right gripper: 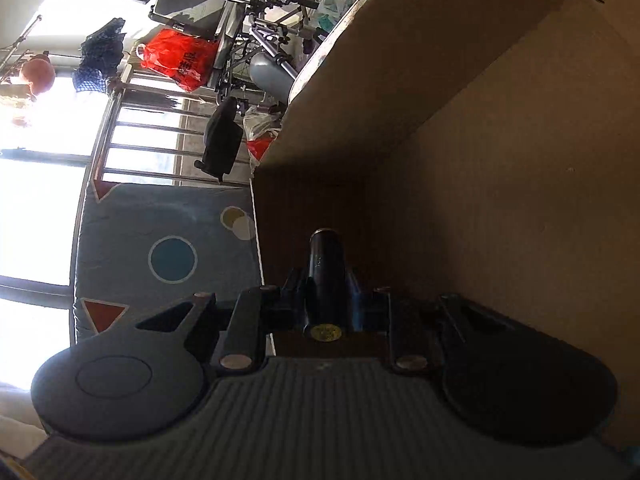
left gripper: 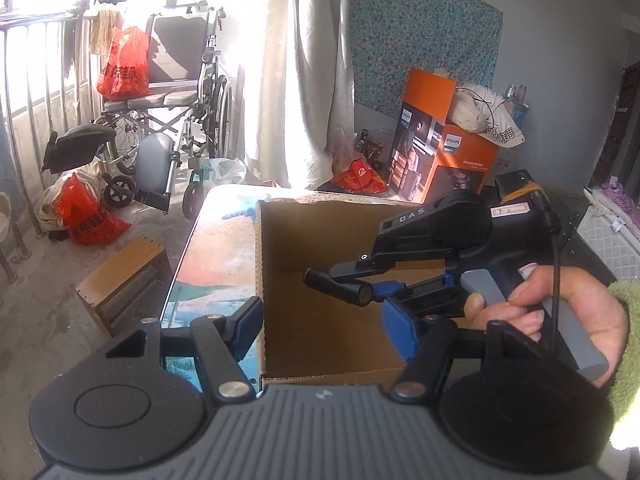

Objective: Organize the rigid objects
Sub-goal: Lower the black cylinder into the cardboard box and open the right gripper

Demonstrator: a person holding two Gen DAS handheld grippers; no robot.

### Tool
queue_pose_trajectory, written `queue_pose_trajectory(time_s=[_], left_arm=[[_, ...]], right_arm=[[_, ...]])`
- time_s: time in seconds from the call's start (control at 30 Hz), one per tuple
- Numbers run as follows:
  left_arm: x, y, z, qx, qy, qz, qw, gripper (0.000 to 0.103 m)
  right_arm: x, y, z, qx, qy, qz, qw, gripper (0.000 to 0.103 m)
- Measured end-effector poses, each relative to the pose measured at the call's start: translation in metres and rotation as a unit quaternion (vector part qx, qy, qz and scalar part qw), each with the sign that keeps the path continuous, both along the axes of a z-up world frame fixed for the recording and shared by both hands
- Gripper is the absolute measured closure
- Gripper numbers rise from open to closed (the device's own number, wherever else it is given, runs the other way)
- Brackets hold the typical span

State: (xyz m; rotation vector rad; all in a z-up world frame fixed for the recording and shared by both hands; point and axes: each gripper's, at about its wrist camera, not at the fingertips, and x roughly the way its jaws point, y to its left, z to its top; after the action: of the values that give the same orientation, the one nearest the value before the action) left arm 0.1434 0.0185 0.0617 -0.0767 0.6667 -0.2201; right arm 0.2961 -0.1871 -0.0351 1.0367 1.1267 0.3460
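An open cardboard box (left gripper: 332, 336) stands on a table with a colourful cloth (left gripper: 216, 264). My right gripper (left gripper: 356, 286) reaches into the box from the right and is shut on a black cylinder with a gold end cap (left gripper: 340, 285). In the right wrist view the same black cylinder (right gripper: 325, 280) sits clamped between the blue pads, inside the box (right gripper: 500, 184). My left gripper (left gripper: 326, 328) is open and empty, its fingers straddling the box's near left wall.
A wheelchair (left gripper: 168, 120) and red bags (left gripper: 124, 64) stand by the window at the left. A wooden stool (left gripper: 124, 280) is beside the table. An orange Philips carton (left gripper: 444, 144) stands behind the box. The cloth with circles and triangles (right gripper: 168, 256) lies left of the box.
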Motion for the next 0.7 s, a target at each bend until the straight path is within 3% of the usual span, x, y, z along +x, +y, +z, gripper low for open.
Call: queue_pose_trajectory(time_s=[0.17, 0.27, 0.33, 0.4, 0.53, 0.7], left_arm=[[0.005, 0.017, -0.009, -0.01, 0.006, 0.01, 0.9999, 0.036], [0.005, 0.025, -0.011, -0.014, 0.007, 0.013, 0.9998, 0.036], [0.003, 0.028, -0.009, -0.017, 0.005, 0.016, 0.9997, 0.036], [-0.001, 0.03, -0.008, -0.022, 0.002, 0.016, 0.9996, 0.036], [-0.017, 0.031, -0.002, -0.034, -0.007, 0.011, 0.9993, 0.036], [-0.04, 0.025, 0.009, -0.05, -0.016, -0.011, 0.9985, 0.035]], right_arm=[[0.04, 0.037, -0.037, -0.041, 0.041, 0.012, 0.998, 0.077], [0.049, 0.056, -0.046, -0.038, 0.048, 0.042, 0.997, 0.074], [0.048, 0.064, -0.047, -0.04, 0.046, 0.051, 0.997, 0.067], [0.046, 0.065, -0.041, -0.04, 0.038, 0.053, 0.997, 0.061], [0.031, 0.052, -0.018, -0.038, 0.01, 0.05, 0.998, 0.06], [-0.014, 0.016, 0.028, -0.027, -0.063, 0.043, 0.997, 0.057]])
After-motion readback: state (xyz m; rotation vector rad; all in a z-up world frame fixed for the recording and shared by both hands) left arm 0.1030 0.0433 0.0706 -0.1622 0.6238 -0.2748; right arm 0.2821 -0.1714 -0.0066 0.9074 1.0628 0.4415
